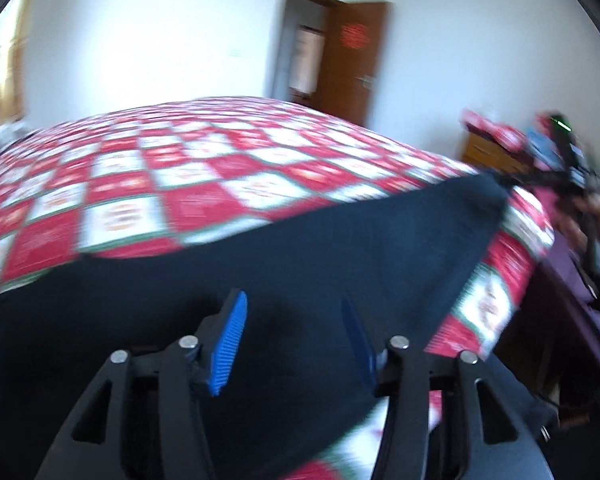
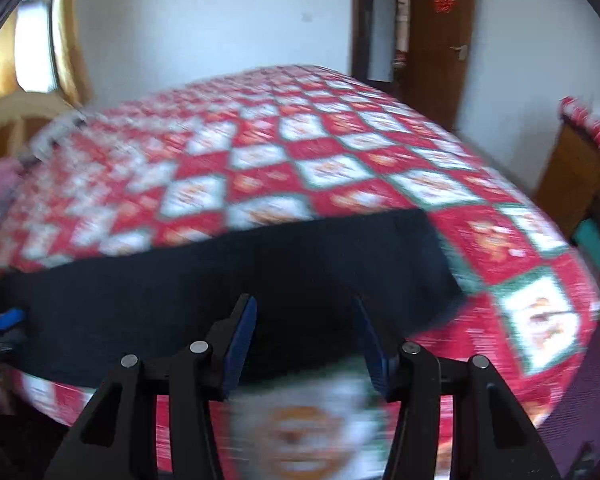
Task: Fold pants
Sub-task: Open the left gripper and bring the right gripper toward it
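Dark navy pants (image 1: 300, 248) lie flat across the near edge of a bed; they also show in the right wrist view (image 2: 240, 272). My left gripper (image 1: 294, 308) is open, its blue pads (image 1: 230, 340) spread apart above the dark cloth, holding nothing. My right gripper (image 2: 304, 312) is open too, just above the pants' near edge, holding nothing. In the left wrist view the right gripper (image 1: 568, 160) shows blurred by the pants' far right corner. Both views are motion-blurred.
The bed has a red, white and green checked quilt (image 1: 180, 184), also in the right wrist view (image 2: 300, 152). A brown door (image 2: 440, 40) stands open behind. A wooden cabinet (image 2: 576, 176) is on the right, a curtained window (image 2: 36, 48) on the left.
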### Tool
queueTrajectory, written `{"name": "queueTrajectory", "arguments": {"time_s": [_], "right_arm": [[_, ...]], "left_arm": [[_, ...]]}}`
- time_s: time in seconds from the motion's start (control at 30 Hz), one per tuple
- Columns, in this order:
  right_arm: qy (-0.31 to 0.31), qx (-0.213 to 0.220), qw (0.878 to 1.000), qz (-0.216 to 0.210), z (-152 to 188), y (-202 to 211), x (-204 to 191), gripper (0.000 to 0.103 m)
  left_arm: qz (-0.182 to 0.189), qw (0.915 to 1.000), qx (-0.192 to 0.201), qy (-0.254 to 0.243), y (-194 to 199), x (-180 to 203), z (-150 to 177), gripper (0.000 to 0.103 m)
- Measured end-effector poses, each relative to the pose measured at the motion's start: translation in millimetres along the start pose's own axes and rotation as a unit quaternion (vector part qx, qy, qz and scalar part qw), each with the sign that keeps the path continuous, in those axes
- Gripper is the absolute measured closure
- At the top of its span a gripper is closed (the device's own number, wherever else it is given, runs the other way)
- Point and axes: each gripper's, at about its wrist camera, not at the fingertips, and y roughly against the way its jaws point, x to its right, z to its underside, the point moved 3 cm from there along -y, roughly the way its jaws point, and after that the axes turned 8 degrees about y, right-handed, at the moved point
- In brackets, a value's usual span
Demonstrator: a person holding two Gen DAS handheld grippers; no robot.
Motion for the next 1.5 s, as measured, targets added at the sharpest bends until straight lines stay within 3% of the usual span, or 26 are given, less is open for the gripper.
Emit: {"name": "queueTrajectory", "arguments": {"time_s": [0.1, 0.17, 0.23, 0.4, 0.6, 0.73, 0.83, 0.9, 0.97, 1.0, 1.13, 1.37, 1.5], "right_arm": [[-0.009, 0.003, 0.991, -0.13, -16.9, -9.4, -51.9, 0.051], [-0.01, -0.001, 0.979, -0.206, -32.1, -23.3, -99.0, 0.051], [0.0, -0.015, 0.962, -0.273, -47.0, -40.7, -155.6, 0.051], [0.048, -0.069, 0.927, -0.365, -68.6, -79.4, -295.7, 0.051], [0.072, -0.12, 0.917, -0.374, -80.8, -125.7, -390.4, 0.051], [0.055, -0.162, 0.909, -0.38, -80.0, -152.6, -412.1, 0.054], [0.036, -0.196, 0.892, -0.405, -76.6, -166.4, -425.2, 0.054], [0.032, -0.207, 0.882, -0.422, -74.4, -169.1, -433.5, 0.061], [0.037, -0.216, 0.877, -0.428, -73.2, -170.4, -441.2, 0.088], [0.039, -0.22, 0.875, -0.43, -72.6, -171.1, -444.5, 0.092], [0.056, -0.204, 0.88, -0.424, -72.9, -163.8, -452.7, 0.098], [0.072, -0.134, 0.909, -0.389, -85.1, -147.0, -445.1, 0.1], [0.07, -0.135, 0.917, -0.369, -79.5, -163.4, -445.3, 0.1]], "left_arm": [[-0.051, 0.9981, 0.019, 0.03, 9.5, -36.3, -1.7, 0.049], [-0.084, 0.9951, 0.021, 0.048, 14.4, -53.7, 1.0, 0.049], [-0.094, 0.9931, 0.021, 0.067, 18.9, -65.1, 5.9, 0.045], [-0.102, 0.9918, 0.018, 0.076, 18.8, -73.1, 17.8, 0.042], [-0.099, 0.9921, 0.022, 0.073, 22.9, -75.1, 21.0, 0.042], [-0.092, 0.9923, 0.025, 0.079, 22.4, -77.1, 21.7, 0.04], [-0.089, 0.9923, 0.025, 0.083, 21.4, -76.8, 21.2, 0.038], [-0.091, 0.9923, 0.025, 0.08, 20.8, -76.3, 21.4, 0.037], [-0.094, 0.9924, 0.024, 0.076, 20.6, -75.0, 22.2, 0.037], [-0.094, 0.9925, 0.024, 0.074, 20.3, -74.9, 22.5, 0.037], [-0.096, 0.9927, 0.024, 0.069, 20.0, -73.6, 23.5, 0.036], [-0.1, 0.9931, 0.025, 0.056, 19.3, -70.2, 26.3, 0.034], [-0.101, 0.9935, 0.026, 0.046, 18.5, -68.4, 28.0, 0.031]]}}
